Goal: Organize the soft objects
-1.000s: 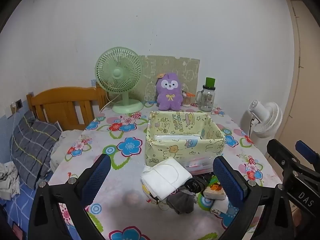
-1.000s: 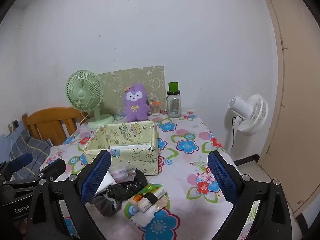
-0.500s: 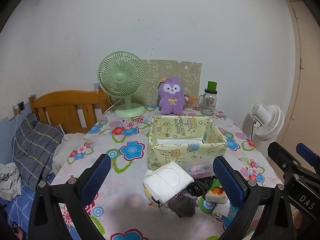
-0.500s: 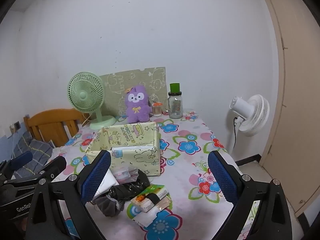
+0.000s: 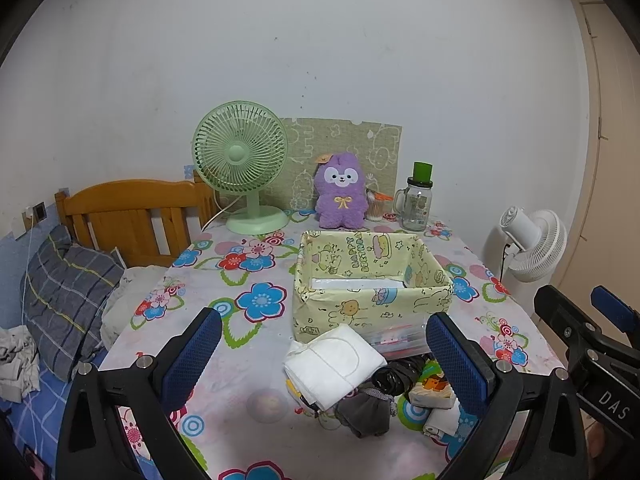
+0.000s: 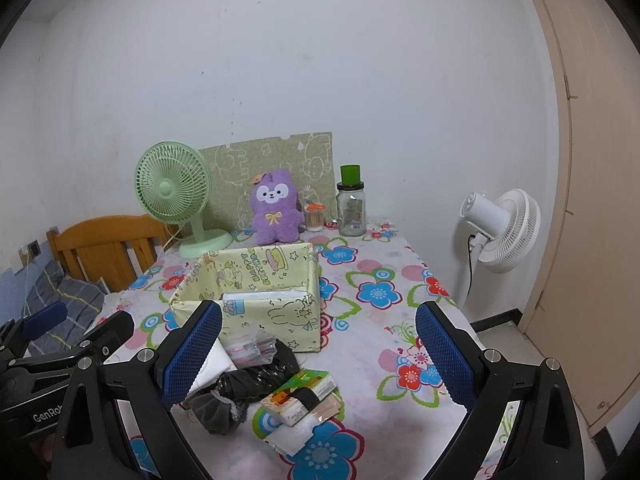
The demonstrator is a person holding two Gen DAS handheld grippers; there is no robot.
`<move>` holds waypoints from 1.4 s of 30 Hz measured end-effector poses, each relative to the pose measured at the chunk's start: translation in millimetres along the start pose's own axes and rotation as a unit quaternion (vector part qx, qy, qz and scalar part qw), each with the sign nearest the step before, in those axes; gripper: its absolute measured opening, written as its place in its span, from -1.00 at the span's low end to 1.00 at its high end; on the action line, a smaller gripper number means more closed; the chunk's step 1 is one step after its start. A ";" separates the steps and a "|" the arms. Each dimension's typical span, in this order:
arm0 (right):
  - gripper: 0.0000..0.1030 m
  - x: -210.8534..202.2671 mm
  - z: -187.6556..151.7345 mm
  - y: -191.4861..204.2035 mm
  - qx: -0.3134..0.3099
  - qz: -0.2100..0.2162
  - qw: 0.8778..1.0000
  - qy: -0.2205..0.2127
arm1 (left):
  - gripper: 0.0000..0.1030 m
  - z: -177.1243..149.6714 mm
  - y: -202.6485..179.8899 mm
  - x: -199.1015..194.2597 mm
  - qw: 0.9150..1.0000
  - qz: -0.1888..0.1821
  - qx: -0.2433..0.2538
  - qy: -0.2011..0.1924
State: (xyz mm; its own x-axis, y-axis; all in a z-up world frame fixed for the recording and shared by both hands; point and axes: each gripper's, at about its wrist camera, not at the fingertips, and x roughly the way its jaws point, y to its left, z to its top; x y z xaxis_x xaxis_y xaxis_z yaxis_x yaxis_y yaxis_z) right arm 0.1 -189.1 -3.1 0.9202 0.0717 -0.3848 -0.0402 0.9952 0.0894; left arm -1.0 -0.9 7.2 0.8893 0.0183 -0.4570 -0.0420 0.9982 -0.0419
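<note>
— Hovering with both jaws spread wide and empty, the left gripper [image 5: 324, 354] and right gripper [image 6: 318, 350]: why?

— Nothing's picked yet. The pile [image 5: 362, 380] lies at six o'clock of the box [image 5: 370, 286], touching its front wall, likely handy for dropping in.

Surface [image 5: 256, 280]: carries every item listed below; a bed [image 5: 60, 288] lies along its left side.
Box [image 5: 372, 280]: near the middle of the surface; flat packs lie inside it.
Pile of soft objects [image 5: 360, 376]: on the surface, directly before the box, touching its front wall.
Folded cloth [image 5: 334, 364]: left part of the pile, on top.
Desk fan [image 5: 242, 160]: behind the box, to the left.
Plush toy [image 5: 340, 192]: behind the box, right of the desk fan.
Jar [image 5: 416, 204]: right of the plush toy.
Standing fan [image 5: 532, 240]: off the surface, beyond its right edge.
</note>
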 end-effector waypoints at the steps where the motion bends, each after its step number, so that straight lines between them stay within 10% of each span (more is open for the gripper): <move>1: 0.92 -0.3 0.8 -0.2 0.000 0.000 1.000 0.000 | 0.99 -0.1 -0.1 0.3 1.000 0.000 0.000 -0.001; 42: 0.92 -5.7 -0.7 -1.2 0.001 0.005 1.000 -0.004 | 0.99 1.3 -0.2 -4.5 1.000 -0.007 0.000 -0.010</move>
State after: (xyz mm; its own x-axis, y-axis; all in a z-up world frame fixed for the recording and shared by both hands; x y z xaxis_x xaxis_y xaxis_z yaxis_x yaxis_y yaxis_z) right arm -5.3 -190.6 -1.7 0.9227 0.0814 -0.3769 -0.0489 0.9943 0.0950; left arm -4.4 -1.1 10.4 0.8988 0.0063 -0.4384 -0.0305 0.9984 -0.0481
